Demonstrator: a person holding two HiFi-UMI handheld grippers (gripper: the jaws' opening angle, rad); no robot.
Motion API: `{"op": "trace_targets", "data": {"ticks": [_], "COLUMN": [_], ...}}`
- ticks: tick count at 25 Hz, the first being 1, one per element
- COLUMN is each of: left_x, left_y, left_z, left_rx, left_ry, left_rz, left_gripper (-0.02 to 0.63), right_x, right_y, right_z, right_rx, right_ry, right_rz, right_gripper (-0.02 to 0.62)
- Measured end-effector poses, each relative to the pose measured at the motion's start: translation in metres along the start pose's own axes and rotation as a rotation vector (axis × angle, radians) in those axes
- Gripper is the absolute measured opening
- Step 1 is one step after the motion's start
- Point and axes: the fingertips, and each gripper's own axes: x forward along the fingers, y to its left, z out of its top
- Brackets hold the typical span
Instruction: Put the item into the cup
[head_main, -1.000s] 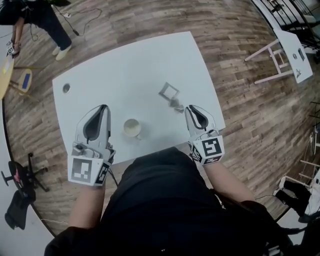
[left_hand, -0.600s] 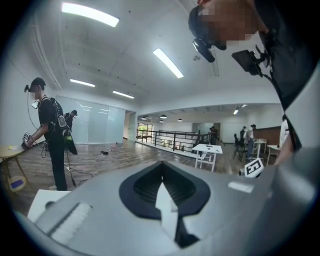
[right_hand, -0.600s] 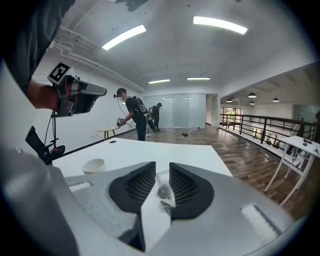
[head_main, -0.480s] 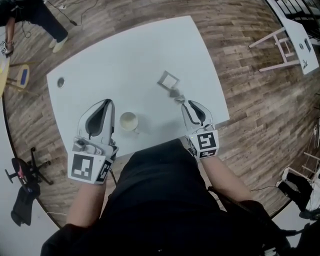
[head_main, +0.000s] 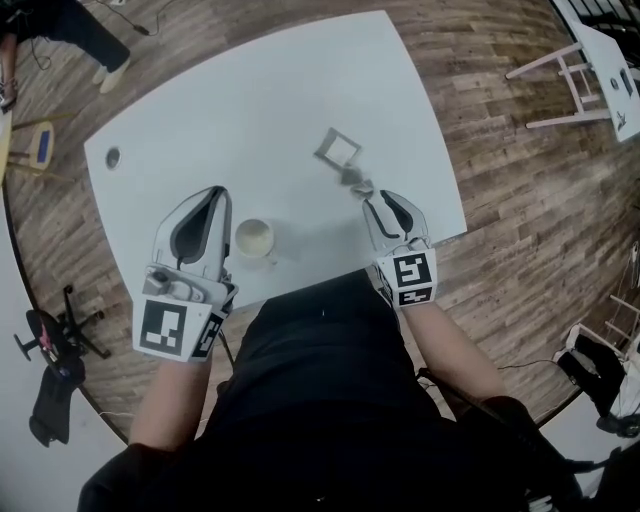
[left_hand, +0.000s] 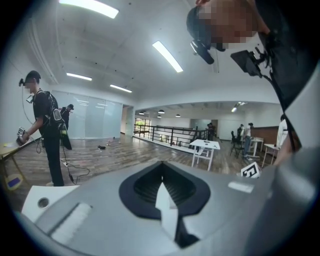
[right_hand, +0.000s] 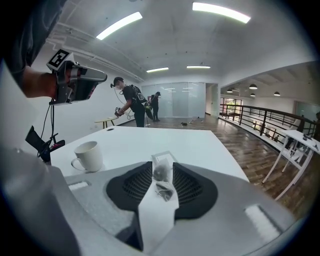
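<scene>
A white cup (head_main: 255, 238) stands on the white table (head_main: 250, 110), also seen at the left in the right gripper view (right_hand: 89, 156). A small grey sachet with dark contents (head_main: 355, 183) lies on the table beside a square wrapper (head_main: 338, 148). My right gripper (head_main: 372, 198) has its tips right at the sachet. Its jaws are opening, and the sachet (right_hand: 161, 172) shows in the gap between them (right_hand: 162, 167) with the pads not pressing on it. My left gripper (head_main: 212, 195) is held just left of the cup, its tips together (left_hand: 161, 167) with nothing in them.
The table's near edge (head_main: 300, 285) runs just in front of the person's body. A small round hole (head_main: 111, 157) sits at the table's far left. Wooden floor surrounds the table, with a pale stool (head_main: 590, 60) at the right. People stand beyond the table (right_hand: 131, 102).
The right gripper has moved forward to the sachet and its jaws have spread. The left gripper has stayed beside the cup.
</scene>
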Motion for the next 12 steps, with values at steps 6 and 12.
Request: {"op": "trace_targets", "data": {"ticks": [6, 12], "left_x": [0.009, 0.007], "left_y": [0.003, 0.012], "left_z": [-0.005, -0.022], "left_rx": [-0.020, -0.015], "left_ry": [0.032, 0.086], "left_rz": [0.009, 0.025], "left_gripper": [0.000, -0.001], "right_x": [0.010, 0.017], "right_y": [-0.002, -0.005], "right_z": [-0.015, -0.021], "right_rx": [-0.014, -0.038], "right_ry": [0.063, 0.087], "right_rz": [0.009, 0.024], "right_gripper": [0.132, 0.143]}}
